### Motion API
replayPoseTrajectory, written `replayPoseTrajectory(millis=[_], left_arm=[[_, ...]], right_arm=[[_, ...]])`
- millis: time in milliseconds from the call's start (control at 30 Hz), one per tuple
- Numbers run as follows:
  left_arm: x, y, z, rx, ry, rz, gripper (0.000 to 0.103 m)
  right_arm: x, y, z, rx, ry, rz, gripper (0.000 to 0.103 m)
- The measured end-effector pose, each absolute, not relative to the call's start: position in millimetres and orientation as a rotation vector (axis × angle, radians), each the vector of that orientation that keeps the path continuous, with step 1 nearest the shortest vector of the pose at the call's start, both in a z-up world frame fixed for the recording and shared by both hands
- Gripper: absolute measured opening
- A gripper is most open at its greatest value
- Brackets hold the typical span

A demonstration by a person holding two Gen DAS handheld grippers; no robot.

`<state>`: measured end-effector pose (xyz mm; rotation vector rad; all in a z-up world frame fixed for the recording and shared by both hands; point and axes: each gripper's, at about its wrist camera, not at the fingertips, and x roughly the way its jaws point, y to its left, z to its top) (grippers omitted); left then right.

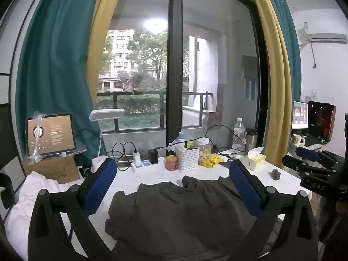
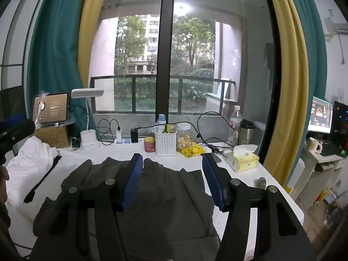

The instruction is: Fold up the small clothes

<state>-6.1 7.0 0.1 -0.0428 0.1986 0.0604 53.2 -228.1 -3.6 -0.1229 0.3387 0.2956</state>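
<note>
Two grippers, left (image 1: 171,187) and right (image 2: 173,174), are held with jaws open above a partly folded grey garment (image 2: 161,198) on the counter (image 2: 237,208).

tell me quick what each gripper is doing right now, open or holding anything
Left gripper: open, holding nothing, above the grey garment.
Right gripper: open, holding nothing, above the same garment.
</note>
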Motion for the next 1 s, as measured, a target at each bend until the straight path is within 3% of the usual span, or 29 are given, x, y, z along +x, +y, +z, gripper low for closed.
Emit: replayPoseTrajectory(millis=[1000], left_arm=[[-10.3,7.9,-2.5,-0.047,0.194,0.069,0.102]], right_arm=[[54.4,-229.6,-9.6,-0.127,0.343,0.292,0.06]])
